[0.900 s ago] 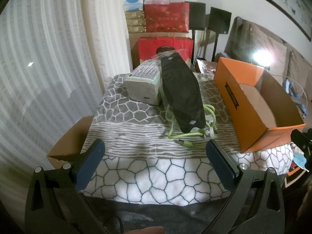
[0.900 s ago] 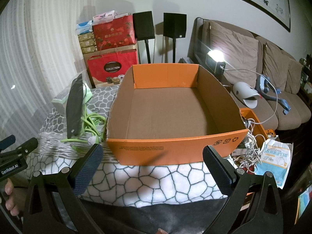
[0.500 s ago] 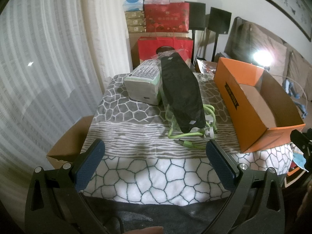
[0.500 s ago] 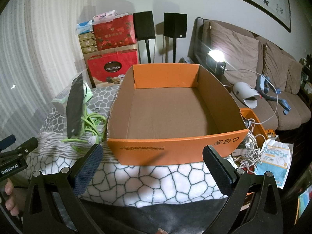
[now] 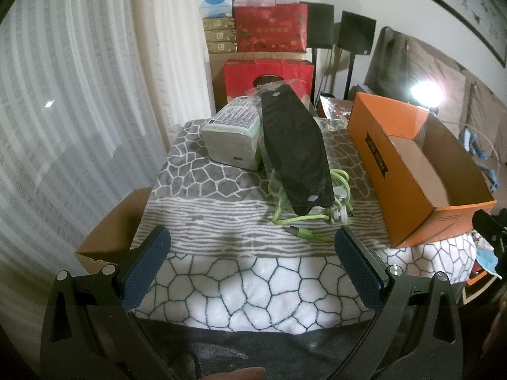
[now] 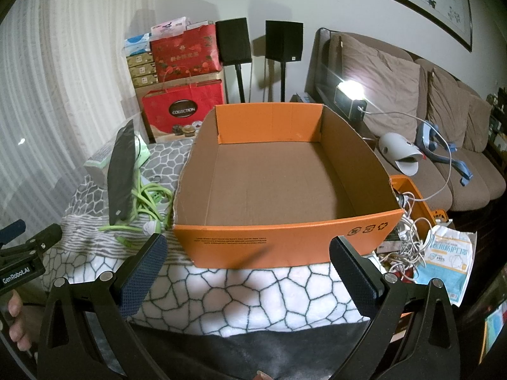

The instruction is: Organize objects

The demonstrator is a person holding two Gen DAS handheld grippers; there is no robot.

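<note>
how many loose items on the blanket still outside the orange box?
3: tissue pack at the far left, black mask leaning on it, green cable bundled under the mask's near end. Orange box holds nothing. More could hide behind the pack.

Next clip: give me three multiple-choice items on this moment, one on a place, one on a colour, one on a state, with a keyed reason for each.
1. Where does the black mask lie?
A. in the box
B. on the green cable and the tissue pack
C. on the floor

2. What colour is the box outside?
A. orange
B. blue
C. white

3. How are the two grippers?
A. both shut
B. left holds the cable
C. both open, holding nothing

Key: 1 B, the mask rests over the cable and leans on the pack. 2 A, its outer walls are orange. 3 C, the left gripper and right gripper have fingers wide apart.
</note>
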